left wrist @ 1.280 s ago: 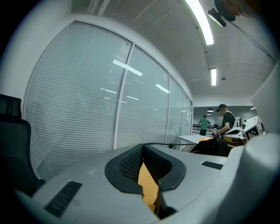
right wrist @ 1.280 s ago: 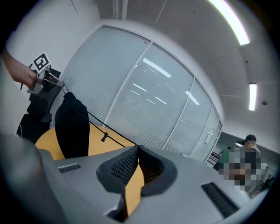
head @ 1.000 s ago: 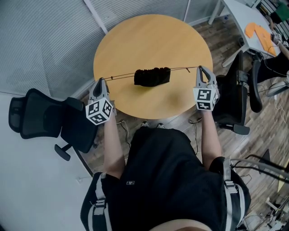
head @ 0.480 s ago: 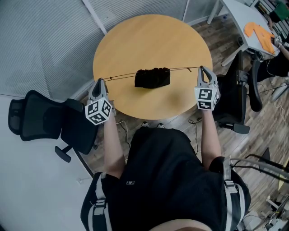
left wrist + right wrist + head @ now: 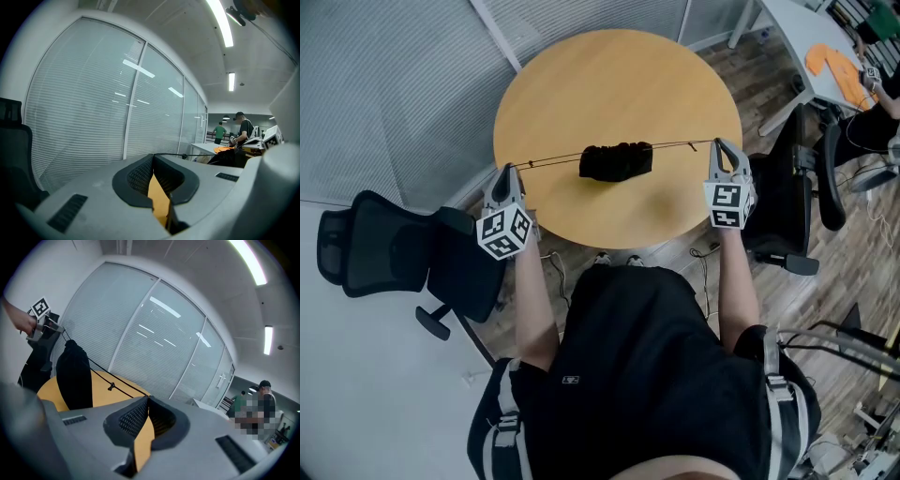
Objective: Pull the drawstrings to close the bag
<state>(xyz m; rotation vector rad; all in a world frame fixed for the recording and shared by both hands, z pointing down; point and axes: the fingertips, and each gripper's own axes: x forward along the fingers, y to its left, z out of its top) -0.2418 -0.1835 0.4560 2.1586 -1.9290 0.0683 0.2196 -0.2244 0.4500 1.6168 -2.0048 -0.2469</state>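
Office, a meeting corner off an open-plan floor: glazed partition walls (image 5: 93, 117) with slatted blinds, ceiling strip lights (image 5: 224, 23), wood-look plank floor (image 5: 853, 272). Furniture fits too: a round wooden table (image 5: 619, 75), a black swivel chair (image 5: 384, 248) on castors to its left, a second chair (image 5: 787, 211) to its right, and a white desk (image 5: 811, 37) beyond. Further down the room, people (image 5: 243, 129) stand at more desks under the same lighting.
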